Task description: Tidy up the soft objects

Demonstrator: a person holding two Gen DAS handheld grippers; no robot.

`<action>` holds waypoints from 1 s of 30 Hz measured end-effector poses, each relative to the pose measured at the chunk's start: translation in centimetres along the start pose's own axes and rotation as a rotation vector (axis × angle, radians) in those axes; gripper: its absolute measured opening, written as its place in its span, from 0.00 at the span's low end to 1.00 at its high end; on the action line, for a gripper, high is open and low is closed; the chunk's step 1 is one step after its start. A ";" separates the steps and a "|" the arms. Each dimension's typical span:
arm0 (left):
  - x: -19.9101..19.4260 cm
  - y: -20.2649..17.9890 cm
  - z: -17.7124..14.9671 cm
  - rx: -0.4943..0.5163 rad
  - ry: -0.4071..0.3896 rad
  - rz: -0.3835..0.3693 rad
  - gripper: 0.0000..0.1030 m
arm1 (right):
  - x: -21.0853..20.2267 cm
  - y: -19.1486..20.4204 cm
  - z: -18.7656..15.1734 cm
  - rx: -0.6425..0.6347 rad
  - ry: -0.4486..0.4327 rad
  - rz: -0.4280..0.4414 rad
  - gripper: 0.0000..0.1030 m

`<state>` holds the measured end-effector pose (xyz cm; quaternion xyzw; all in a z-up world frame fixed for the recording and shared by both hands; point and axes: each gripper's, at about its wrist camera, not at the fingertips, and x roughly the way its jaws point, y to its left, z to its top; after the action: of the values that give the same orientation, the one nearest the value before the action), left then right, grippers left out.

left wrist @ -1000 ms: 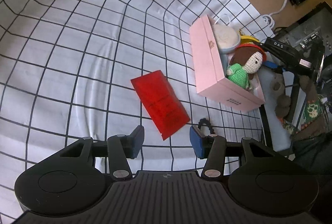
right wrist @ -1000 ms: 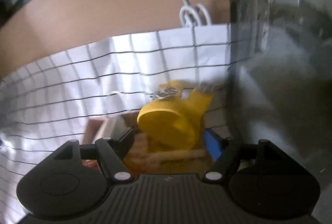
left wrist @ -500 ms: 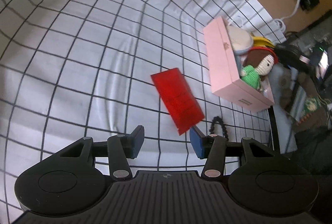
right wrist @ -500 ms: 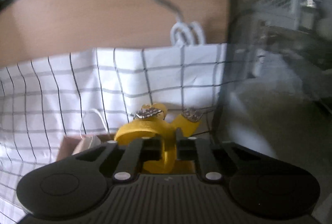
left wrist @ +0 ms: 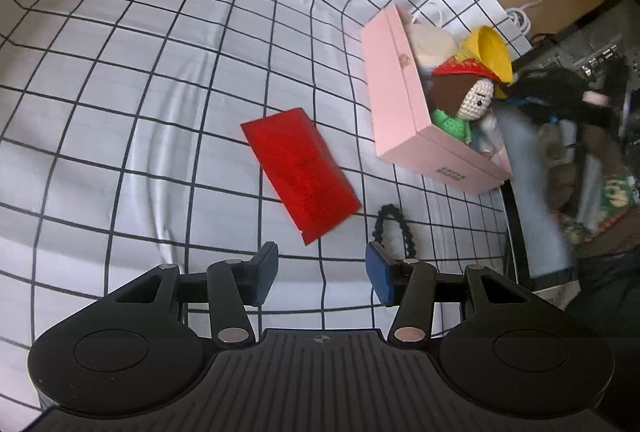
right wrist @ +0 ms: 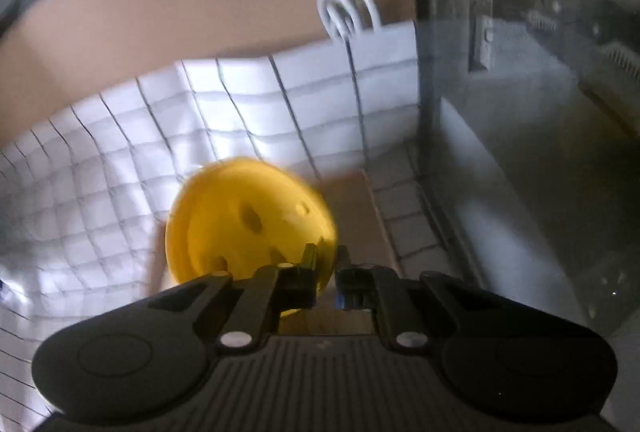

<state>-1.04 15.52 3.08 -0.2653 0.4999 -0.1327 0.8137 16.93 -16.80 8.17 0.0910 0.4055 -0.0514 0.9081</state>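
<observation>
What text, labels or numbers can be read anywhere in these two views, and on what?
Nothing is legible.
Pink box: small dark print on its near end, too small to read.
Red packet: faint dark print, blurred.
Right wrist view: no text visible.

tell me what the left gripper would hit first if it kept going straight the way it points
Most likely the checked cloth, close to the near end of the red packet. The left gripper is open and empty; depth is uncertain.
</observation>
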 end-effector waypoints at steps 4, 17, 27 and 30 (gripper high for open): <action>-0.2 -0.1 -0.3 0.004 0.005 0.004 0.51 | -2.3 -0.4 -1.4 -0.029 -0.097 0.009 0.29; 1.2 0.6 0.4 -0.067 -0.016 0.108 0.51 | -10.9 2.8 -12.7 -0.394 -0.189 0.250 0.74; -0.6 -0.3 1.4 0.026 -0.092 0.357 0.51 | -4.7 12.0 -18.9 -0.607 0.035 0.471 0.74; -1.8 -0.5 1.3 0.059 -0.112 0.402 0.51 | -2.3 14.6 -19.5 -0.664 0.061 0.442 0.76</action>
<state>-0.70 16.38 5.14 -0.1432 0.4925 0.0325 0.8578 3.62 1.52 -1.07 -0.1209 0.3973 0.2820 0.8649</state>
